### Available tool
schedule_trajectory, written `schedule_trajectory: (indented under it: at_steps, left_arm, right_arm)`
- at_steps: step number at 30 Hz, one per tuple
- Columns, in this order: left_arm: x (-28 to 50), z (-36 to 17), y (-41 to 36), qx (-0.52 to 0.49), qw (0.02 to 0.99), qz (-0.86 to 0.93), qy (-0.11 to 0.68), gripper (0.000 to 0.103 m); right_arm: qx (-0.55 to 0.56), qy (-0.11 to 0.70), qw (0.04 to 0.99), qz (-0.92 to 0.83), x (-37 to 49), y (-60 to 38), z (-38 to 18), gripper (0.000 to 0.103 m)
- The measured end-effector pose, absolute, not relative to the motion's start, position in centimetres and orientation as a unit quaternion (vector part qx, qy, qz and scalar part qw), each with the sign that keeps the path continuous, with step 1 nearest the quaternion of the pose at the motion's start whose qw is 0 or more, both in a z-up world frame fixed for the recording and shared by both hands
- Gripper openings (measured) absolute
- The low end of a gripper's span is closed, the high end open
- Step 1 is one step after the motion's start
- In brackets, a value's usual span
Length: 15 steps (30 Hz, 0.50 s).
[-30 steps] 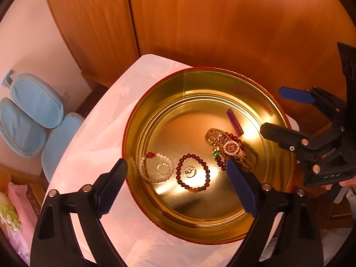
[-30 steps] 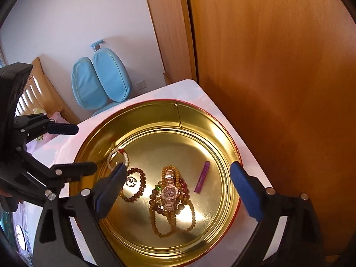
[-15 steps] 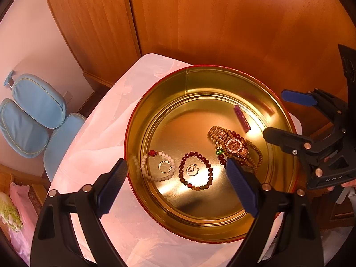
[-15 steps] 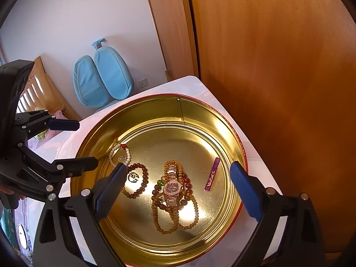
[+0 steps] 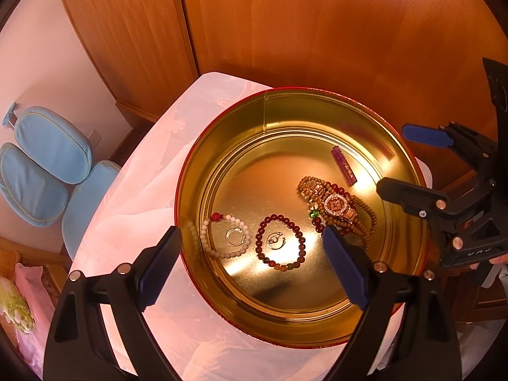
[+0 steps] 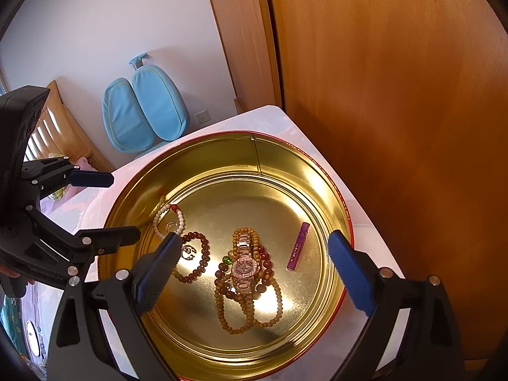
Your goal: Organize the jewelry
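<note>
A round gold tin [image 5: 190,171] with a red rim sits on a white-covered table. In it lie a white bead bracelet [image 5: 208,243] around a silver ring [image 5: 235,236], a dark red bead bracelet [image 5: 298,238] around a second ring, a rhinestone watch [image 5: 335,204] on tangled tan beads [image 5: 365,219], and a purple tube [image 5: 344,166]. My left gripper [image 5: 250,238] hovers open above the two bracelets, holding nothing. My right gripper [image 6: 254,239] hangs open over the watch [image 6: 243,266] and the tin [image 6: 285,158], also holding nothing. Each gripper shows in the other's view: left gripper [image 6: 117,206], right gripper [image 5: 403,162].
Wooden wardrobe doors [image 5: 317,31] stand close behind the table. A blue padded chair [image 5: 47,165] is off the table's left side, with a bed [image 6: 47,127] beyond it. White cloth [image 5: 143,190] covers the table around the tin.
Both views have drifted only slightly. The jewelry lies where it was, and both grippers stay open above the tin.
</note>
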<state>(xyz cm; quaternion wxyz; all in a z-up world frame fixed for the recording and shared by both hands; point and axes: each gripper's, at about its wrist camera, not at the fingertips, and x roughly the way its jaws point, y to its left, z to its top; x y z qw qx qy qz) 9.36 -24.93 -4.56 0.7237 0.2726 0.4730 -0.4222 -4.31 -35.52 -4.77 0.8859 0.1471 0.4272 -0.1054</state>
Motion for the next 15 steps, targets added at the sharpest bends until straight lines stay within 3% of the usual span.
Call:
schedule_trajectory:
  at_steps: [15]
  left_arm:
    - [9.48,-4.60,-24.64,0.277,0.720,-0.420,0.477,0.087]
  right_arm:
    - [0.151,0.435,0.881,-0.108,-3.98,-35.72,-5.48,0.094]
